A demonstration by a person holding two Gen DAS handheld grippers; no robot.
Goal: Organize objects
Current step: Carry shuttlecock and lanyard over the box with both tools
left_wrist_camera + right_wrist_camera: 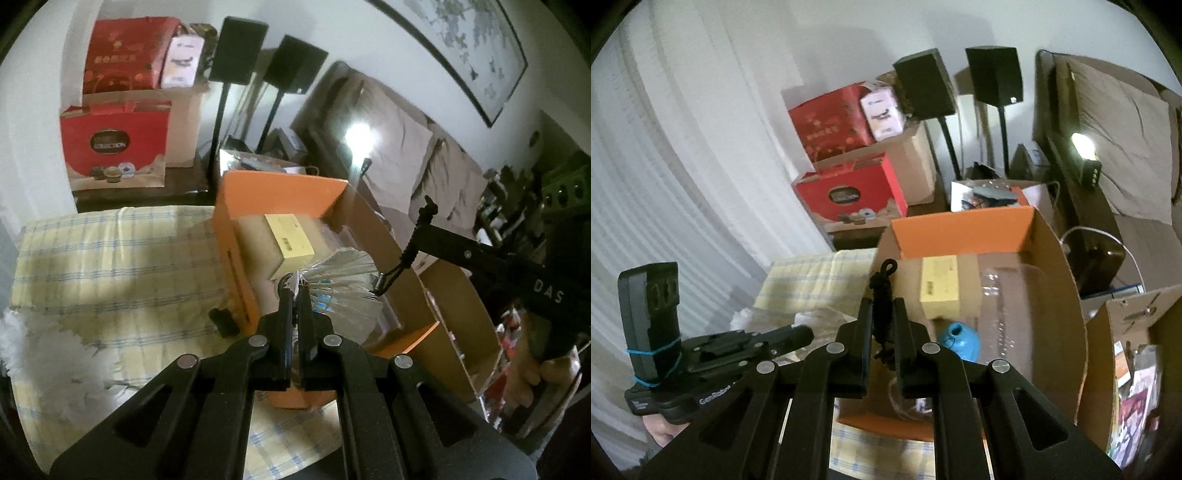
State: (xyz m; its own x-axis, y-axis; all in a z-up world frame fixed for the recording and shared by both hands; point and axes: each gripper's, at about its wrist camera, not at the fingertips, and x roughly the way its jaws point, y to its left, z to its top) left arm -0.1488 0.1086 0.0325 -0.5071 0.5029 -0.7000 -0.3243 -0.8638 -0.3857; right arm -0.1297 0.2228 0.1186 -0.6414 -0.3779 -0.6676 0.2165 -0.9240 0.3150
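Left hand-held gripper point(295, 291) pinches crinkly clear bag point(343, 280) over orange box point(236, 229).

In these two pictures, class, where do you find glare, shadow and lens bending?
Left wrist view: a bright glare spot bleaches the cushions, a dark shadow crosses the checked cloth, and the picture frame bows. Right wrist view: a lamp flares white, and the curtain folds curve with the fisheye.

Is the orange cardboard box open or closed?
Open. The orange cardboard box has its flaps raised, and a yellow box shows inside.
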